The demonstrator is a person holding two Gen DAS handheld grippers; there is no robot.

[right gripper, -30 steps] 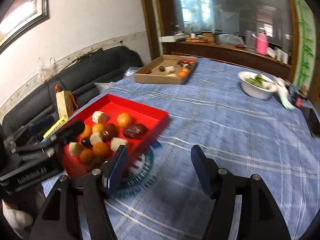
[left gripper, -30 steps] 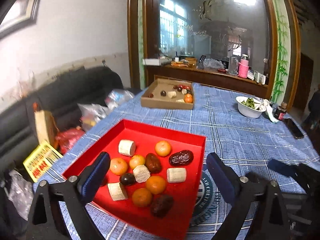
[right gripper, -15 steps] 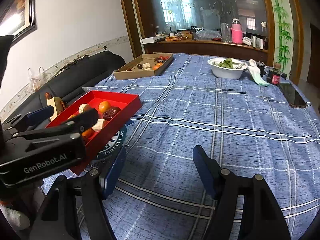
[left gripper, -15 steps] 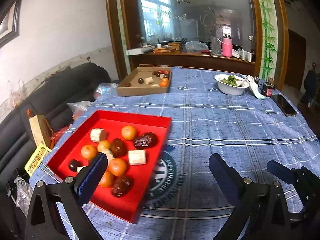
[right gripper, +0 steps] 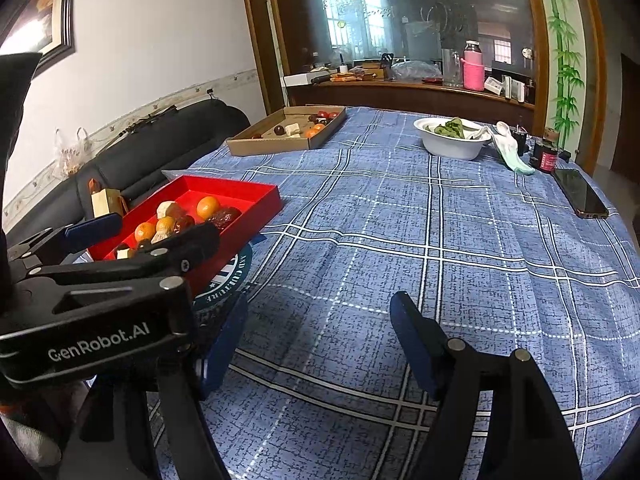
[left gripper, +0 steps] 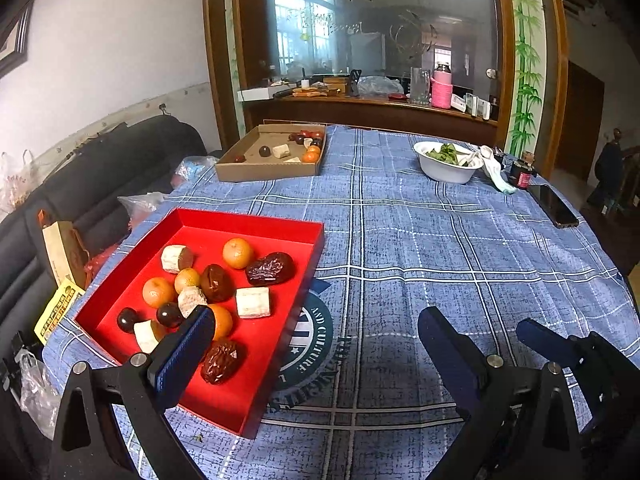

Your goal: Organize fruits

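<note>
A red tray [left gripper: 248, 222] lies on the blue checked tablecloth [left gripper: 420, 240] at the near left. It holds several fruits: oranges [left gripper: 237, 253], dark red dates [left gripper: 270, 268], white chunks [left gripper: 253, 302] and small dark round fruits [left gripper: 169, 314]. My left gripper [left gripper: 316, 340] is open beside the tray's right edge with only cloth between its fingers; its left finger overlaps the tray's near corner in the view. My right gripper [right gripper: 320, 340] hovers over bare cloth to the right of the tray [right gripper: 240, 190]. Its jaws are opening with nothing between them.
A cardboard box [left gripper: 264, 172] with several more fruits sits at the far left of the table. A white bowl [left gripper: 446, 164] of greens, a small jar [left gripper: 522, 176] and a phone [left gripper: 554, 206] are at the far right. A dark sofa [left gripper: 120, 152] runs along the left.
Both grippers have shifted right, off the red tray, which now sits further left in both views. The right gripper's fingers have spread a little wider.
</note>
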